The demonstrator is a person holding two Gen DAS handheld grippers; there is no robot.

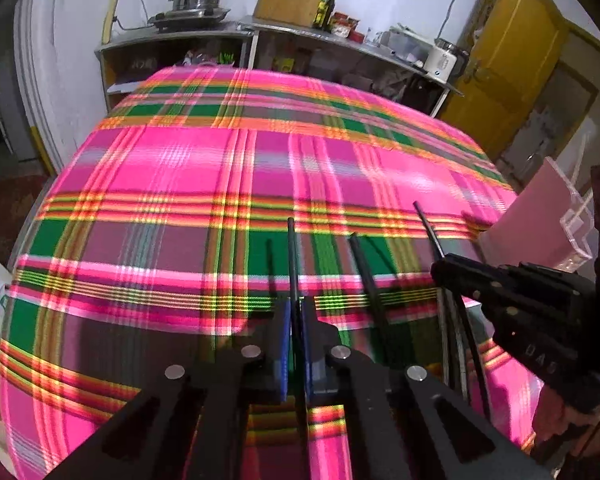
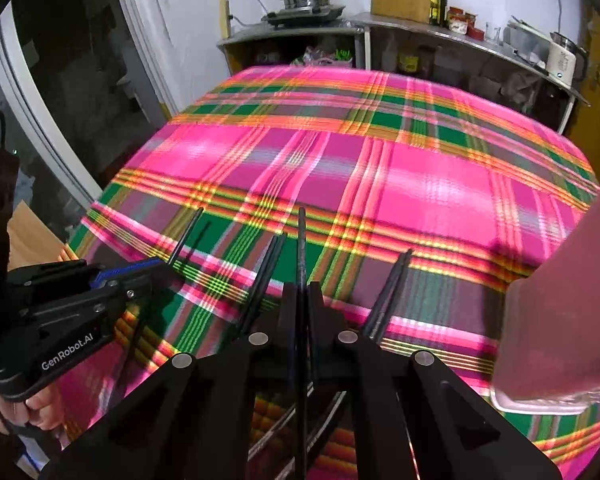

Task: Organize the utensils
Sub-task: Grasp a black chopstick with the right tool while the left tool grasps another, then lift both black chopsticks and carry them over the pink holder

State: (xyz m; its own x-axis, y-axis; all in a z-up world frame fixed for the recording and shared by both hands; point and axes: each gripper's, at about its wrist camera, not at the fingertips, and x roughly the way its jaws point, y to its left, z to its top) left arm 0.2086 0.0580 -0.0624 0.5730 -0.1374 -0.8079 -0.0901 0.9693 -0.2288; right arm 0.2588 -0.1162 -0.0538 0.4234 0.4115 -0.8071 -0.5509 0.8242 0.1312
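- My left claw (image 1: 296,320) is pinched tight on one black chopstick (image 1: 292,256) above the plaid worktop (image 1: 180,184).
- My right claw (image 2: 301,304) grips another chopstick (image 2: 301,240).
- Loose chopsticks (image 2: 388,296) lie below, beside the clear holder (image 1: 572,220).

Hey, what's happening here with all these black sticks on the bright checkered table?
A person works two handheld grippers over a pink plaid tablecloth. The left gripper is shut on one black chopstick, and the right gripper is shut on another chopstick. More loose chopsticks lie on the cloth nearby. A clear plastic holder stands at the right edge of the table; nothing is visibly in it yet.
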